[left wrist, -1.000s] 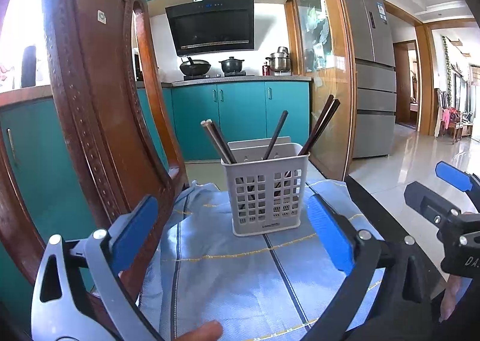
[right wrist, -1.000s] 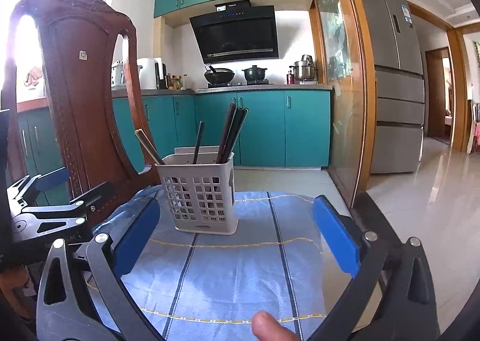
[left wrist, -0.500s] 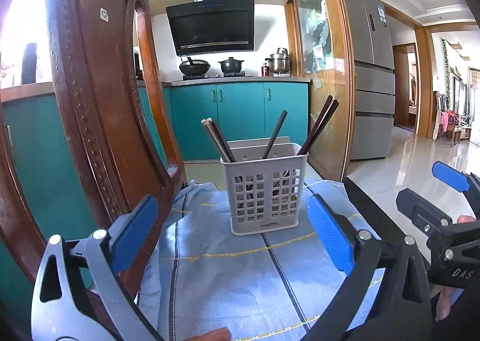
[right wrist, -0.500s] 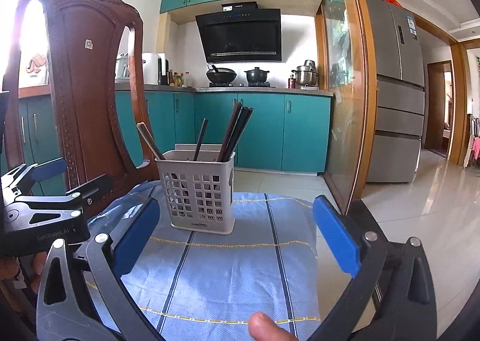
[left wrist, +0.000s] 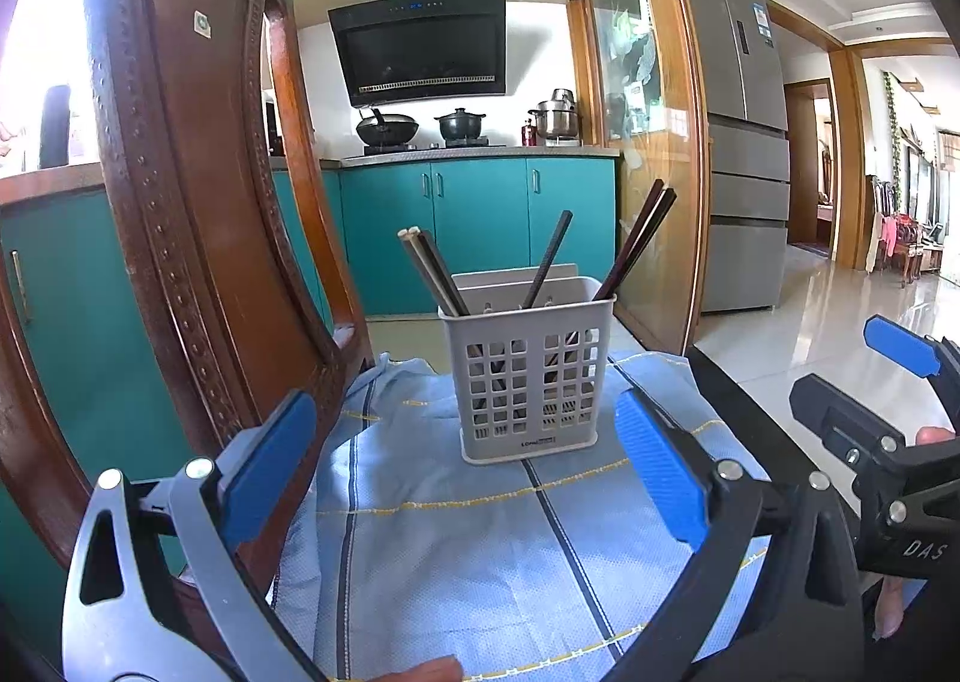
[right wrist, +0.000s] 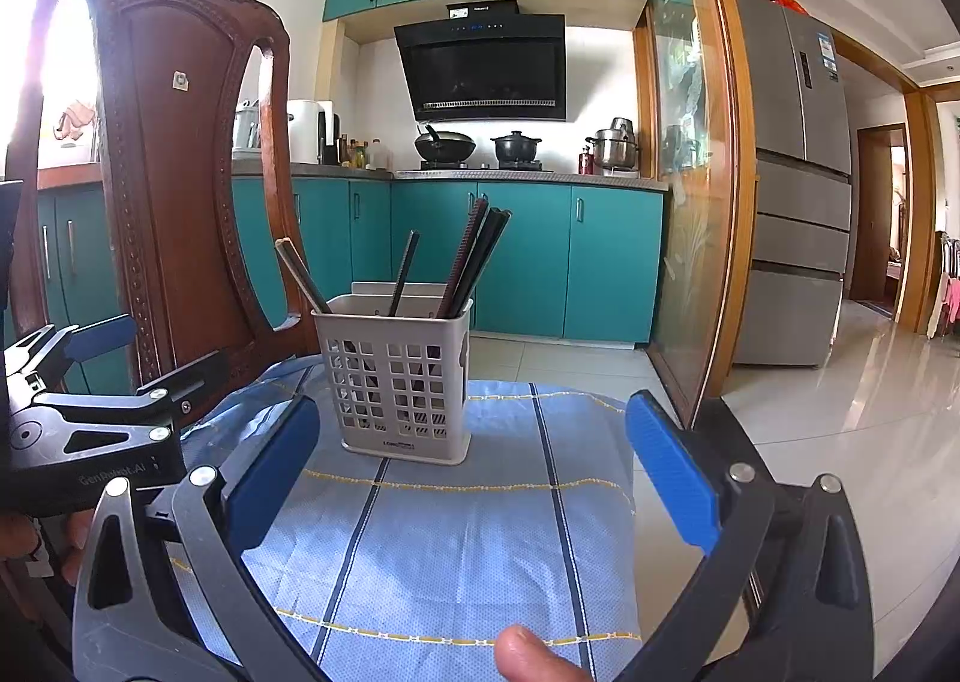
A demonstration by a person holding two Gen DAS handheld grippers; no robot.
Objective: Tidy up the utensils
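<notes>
A white slotted utensil holder (left wrist: pixel 528 370) stands upright on a blue striped cloth (left wrist: pixel 480 550); it also shows in the right wrist view (right wrist: pixel 399 382). Several dark chopsticks (left wrist: pixel 549 259) lean out of it, also seen in the right wrist view (right wrist: pixel 474 256). My left gripper (left wrist: pixel 465 463) is open and empty, just in front of the holder. My right gripper (right wrist: pixel 471 472) is open and empty, in front of and slightly right of the holder. Each gripper shows at the edge of the other's view.
A carved wooden chair back (left wrist: pixel 198 202) rises at the left, close to the cloth (right wrist: pixel 456 532). The table's dark right edge (left wrist: pixel 732 394) drops to a tiled floor. A glass door frame (right wrist: pixel 696 202), teal cabinets and a fridge stand behind.
Both grippers have drifted slightly; the holder sits a little lower and more centred in each view. Nothing was picked up or released.
</notes>
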